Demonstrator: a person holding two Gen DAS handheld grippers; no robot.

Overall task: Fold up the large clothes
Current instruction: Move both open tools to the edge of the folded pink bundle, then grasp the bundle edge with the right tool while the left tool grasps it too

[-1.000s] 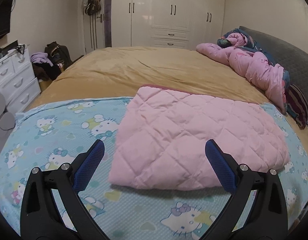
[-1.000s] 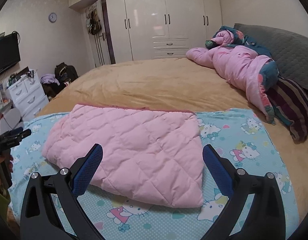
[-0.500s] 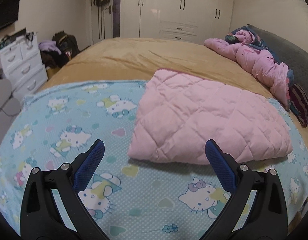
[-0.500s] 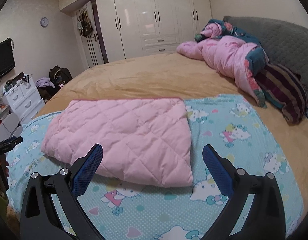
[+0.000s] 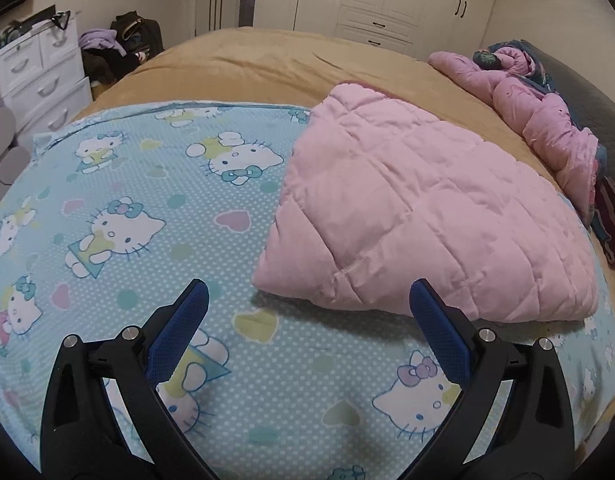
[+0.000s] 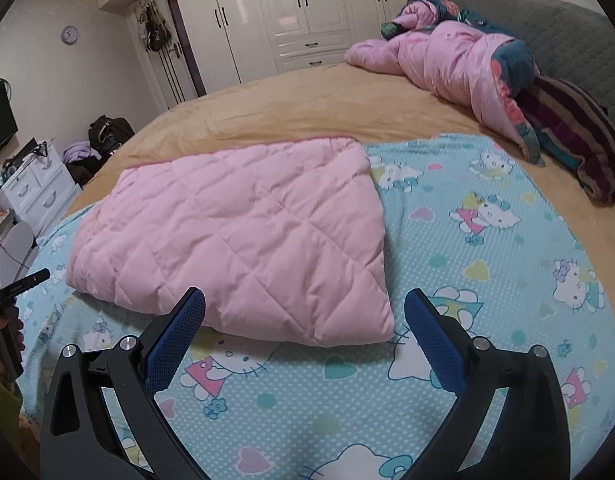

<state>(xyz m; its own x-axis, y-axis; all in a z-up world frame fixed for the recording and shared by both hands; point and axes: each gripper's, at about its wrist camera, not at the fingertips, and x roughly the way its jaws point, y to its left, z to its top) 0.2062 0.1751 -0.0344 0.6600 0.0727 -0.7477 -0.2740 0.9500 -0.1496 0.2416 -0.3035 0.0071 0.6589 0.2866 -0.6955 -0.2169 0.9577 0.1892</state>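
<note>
Left tool (image 5: 305, 300) hovers low over the bed, its blue ribbed pads spread wide apart and holding nothing, black arms filling the bottom of the frame. Right tool (image 6: 303, 300) sits the same way: pads wide apart, empty, tilted down toward the bedding. At the far left edge of the right view, a hand (image 6: 5, 340) grips the handle of the other tool.

The pink jacket (image 5: 423, 216) lies folded into a puffy rectangle with diamond quilting stitched across it, soft and padded, edges rounded. In the left view it fills the centre right, its near corner just beyond the right pad. In the right view the pink jacket (image 6: 235, 232) sits centre left, its near edge just past the left pad.

Under it, a light blue dotted sheet (image 5: 127, 200) printed with cartoon cats and hearts, spread flat over a tan blanket (image 5: 267, 60). Upper right, a crumpled pink quilt (image 6: 447, 56) is heaped against a grey headboard (image 6: 567, 32).
</note>
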